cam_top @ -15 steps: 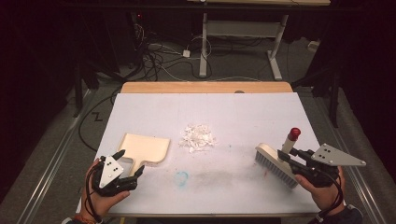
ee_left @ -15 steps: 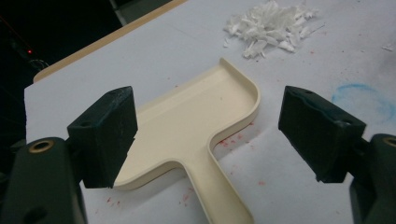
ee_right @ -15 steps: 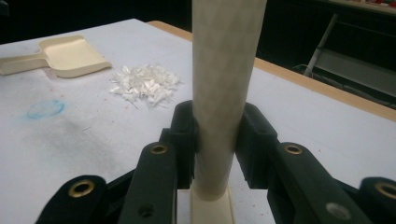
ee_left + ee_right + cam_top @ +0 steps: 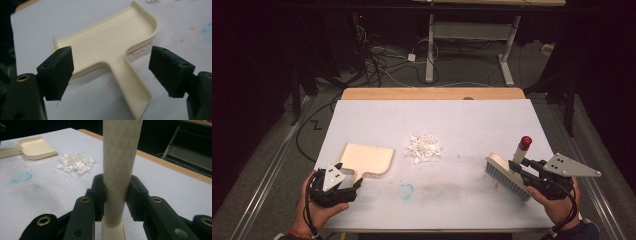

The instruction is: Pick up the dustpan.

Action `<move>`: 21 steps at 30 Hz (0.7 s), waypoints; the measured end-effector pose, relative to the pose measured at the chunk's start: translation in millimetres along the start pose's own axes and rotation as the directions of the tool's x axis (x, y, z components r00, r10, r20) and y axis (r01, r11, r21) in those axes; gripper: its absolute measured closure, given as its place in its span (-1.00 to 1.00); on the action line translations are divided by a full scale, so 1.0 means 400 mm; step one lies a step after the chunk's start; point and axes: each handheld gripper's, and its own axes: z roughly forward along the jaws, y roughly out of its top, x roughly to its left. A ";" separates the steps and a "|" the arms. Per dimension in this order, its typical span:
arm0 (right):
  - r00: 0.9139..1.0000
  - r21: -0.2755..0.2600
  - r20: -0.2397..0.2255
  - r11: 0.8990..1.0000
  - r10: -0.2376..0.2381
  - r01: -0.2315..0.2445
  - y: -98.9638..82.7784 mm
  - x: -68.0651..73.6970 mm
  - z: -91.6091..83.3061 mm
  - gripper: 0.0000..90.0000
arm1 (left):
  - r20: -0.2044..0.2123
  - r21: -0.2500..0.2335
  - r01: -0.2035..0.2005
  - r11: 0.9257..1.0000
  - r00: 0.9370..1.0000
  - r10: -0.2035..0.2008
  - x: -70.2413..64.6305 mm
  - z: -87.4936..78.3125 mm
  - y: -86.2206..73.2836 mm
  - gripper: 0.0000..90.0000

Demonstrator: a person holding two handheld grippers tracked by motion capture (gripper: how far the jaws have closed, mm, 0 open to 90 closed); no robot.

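A cream dustpan (image 4: 367, 157) lies flat at the front left of the white table top, its handle pointing toward the person. My left gripper (image 4: 353, 183) is open, and in the left gripper view its jaws (image 4: 112, 71) stand on either side of the dustpan's handle (image 4: 130, 82) without touching it. My right gripper (image 4: 526, 171) is shut on the handle (image 4: 121, 157) of a brush (image 4: 506, 175), which rests bristles-down at the front right, its red-tipped handle (image 4: 525, 143) tilted upward. A small pile of white paper scraps (image 4: 423, 147) lies between dustpan and brush.
A faint blue circle (image 4: 407, 189) and reddish specks mark the white sheet (image 4: 462, 117) near the front. A wooden table edge (image 4: 432, 93) shows at the far side. Beyond it are floor cables (image 4: 382, 65) and a desk's legs (image 4: 430, 50).
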 end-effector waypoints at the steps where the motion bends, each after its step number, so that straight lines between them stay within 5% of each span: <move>1: 1.000 0.001 -0.001 1.000 0.000 0.000 0.000 0.001 0.000 0.58 | 0.005 0.014 0.043 0.999 0.999 -0.043 0.014 -0.003 -0.003 -0.58; 5: 1.000 0.003 0.001 1.000 -0.006 0.006 0.001 0.002 0.000 0.58 | 0.044 0.106 0.159 0.982 0.985 -0.164 0.044 -0.013 -0.012 -0.58; 9: 1.000 0.010 0.007 1.000 0.005 -0.005 0.000 -0.004 0.001 0.58 | 0.093 0.202 0.191 0.961 0.973 -0.213 0.029 0.018 -0.012 -0.58; 12: 1.000 0.011 0.006 1.000 0.007 -0.007 -0.001 -0.005 0.003 0.58 | 0.089 0.239 0.189 0.952 0.973 -0.215 0.017 0.035 -0.011 -0.58; 14: 1.000 0.013 0.007 1.000 0.006 -0.006 -0.001 -0.005 0.003 0.58 | 0.086 0.282 0.206 0.937 0.967 -0.239 0.003 0.052 -0.012 -0.58; 18: 1.000 0.014 0.007 1.000 0.010 -0.010 -0.001 -0.005 0.004 0.58 | 0.077 0.298 0.202 0.933 0.969 -0.234 -0.006 0.077 -0.014 -0.60; 19: 1.000 0.014 0.005 1.000 0.011 -0.011 -0.001 -0.006 0.004 0.58 | 0.076 0.282 0.206 0.937 0.969 -0.236 -0.003 0.087 -0.008 -0.60; 21: 1.000 0.015 0.005 1.000 0.012 -0.013 -0.001 -0.005 0.006 0.58 | 0.077 0.262 0.234 0.936 0.962 -0.262 0.011 0.098 -0.002 -0.49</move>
